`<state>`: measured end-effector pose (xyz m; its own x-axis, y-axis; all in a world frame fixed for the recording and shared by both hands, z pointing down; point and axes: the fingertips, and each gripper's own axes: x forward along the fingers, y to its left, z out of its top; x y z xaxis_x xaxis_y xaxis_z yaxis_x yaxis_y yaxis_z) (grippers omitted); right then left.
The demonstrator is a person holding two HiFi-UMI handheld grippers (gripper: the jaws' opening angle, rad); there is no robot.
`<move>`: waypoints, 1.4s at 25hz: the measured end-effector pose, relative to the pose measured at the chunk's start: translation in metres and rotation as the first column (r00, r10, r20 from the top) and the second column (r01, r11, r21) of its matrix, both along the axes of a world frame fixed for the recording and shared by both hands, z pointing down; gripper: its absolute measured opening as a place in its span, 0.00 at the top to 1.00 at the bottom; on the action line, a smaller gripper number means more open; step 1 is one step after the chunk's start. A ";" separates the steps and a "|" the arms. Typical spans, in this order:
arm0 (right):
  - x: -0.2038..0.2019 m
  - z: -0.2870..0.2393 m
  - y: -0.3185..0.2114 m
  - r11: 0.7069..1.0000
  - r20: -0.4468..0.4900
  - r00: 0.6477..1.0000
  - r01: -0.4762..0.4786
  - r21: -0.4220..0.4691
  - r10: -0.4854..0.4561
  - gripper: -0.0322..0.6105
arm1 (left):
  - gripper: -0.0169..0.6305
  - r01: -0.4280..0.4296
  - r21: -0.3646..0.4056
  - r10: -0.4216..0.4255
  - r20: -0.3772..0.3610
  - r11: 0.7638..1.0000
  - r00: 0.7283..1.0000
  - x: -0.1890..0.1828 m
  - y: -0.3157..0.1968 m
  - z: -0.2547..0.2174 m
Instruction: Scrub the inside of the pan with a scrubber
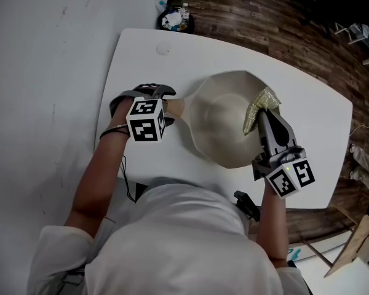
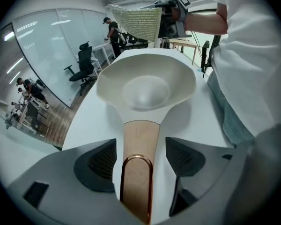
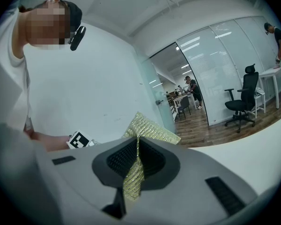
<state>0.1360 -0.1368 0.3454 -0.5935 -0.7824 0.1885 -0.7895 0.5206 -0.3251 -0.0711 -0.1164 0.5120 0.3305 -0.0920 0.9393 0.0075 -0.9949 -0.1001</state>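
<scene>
Pan (image 1: 224, 128) mid-tabletop (image 1: 141, 60), bowl up and empty, wooden handle (image 2: 140, 135) sticking out to the left, long axis left-to-right in head view. Left gripper (image 2: 141, 162) nose-down astride that handle, jaws spread fully wide, pads clear of the wood on both sides, nothing gripped; probably needs closing on the handle to steady things before any scrubbing. Right gripper (image 1: 265, 120) at the far side, jaws clamped tight on gold mesh scrubber (image 1: 258, 106), hanging over the right rim and apparently off the surface; nearer arm for the bowl, likely path down and leftward.
</scene>
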 end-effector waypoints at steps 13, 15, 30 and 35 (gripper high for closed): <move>-0.009 0.062 -0.024 0.994 -0.090 0.995 0.039 -0.098 -0.048 0.91 | 0.65 -0.009 -0.010 0.009 0.058 1.000 0.998 0.001 -0.005 0.012; -0.011 0.072 -0.027 0.992 -0.100 0.993 0.043 -0.118 -0.055 0.91 | 0.65 -0.006 -0.010 0.006 0.059 1.000 0.998 0.001 -0.005 0.012; -0.024 0.169 -0.052 0.948 -0.300 0.940 0.061 -0.312 -0.160 0.91 | 0.65 -0.006 -0.015 0.007 0.068 1.000 0.998 0.000 -0.005 0.013; -0.024 0.195 -0.051 0.928 -0.392 0.895 0.059 -0.368 -0.212 0.91 | 0.65 -0.008 -0.015 0.009 0.067 1.000 0.998 0.001 -0.005 0.013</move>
<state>0.1117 -0.1882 0.5403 -0.4944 -0.5423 0.6793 -0.8196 0.5511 -0.1566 -0.0703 -0.1212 0.5247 0.2674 -0.0757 0.9606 0.0219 -0.9962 -0.0846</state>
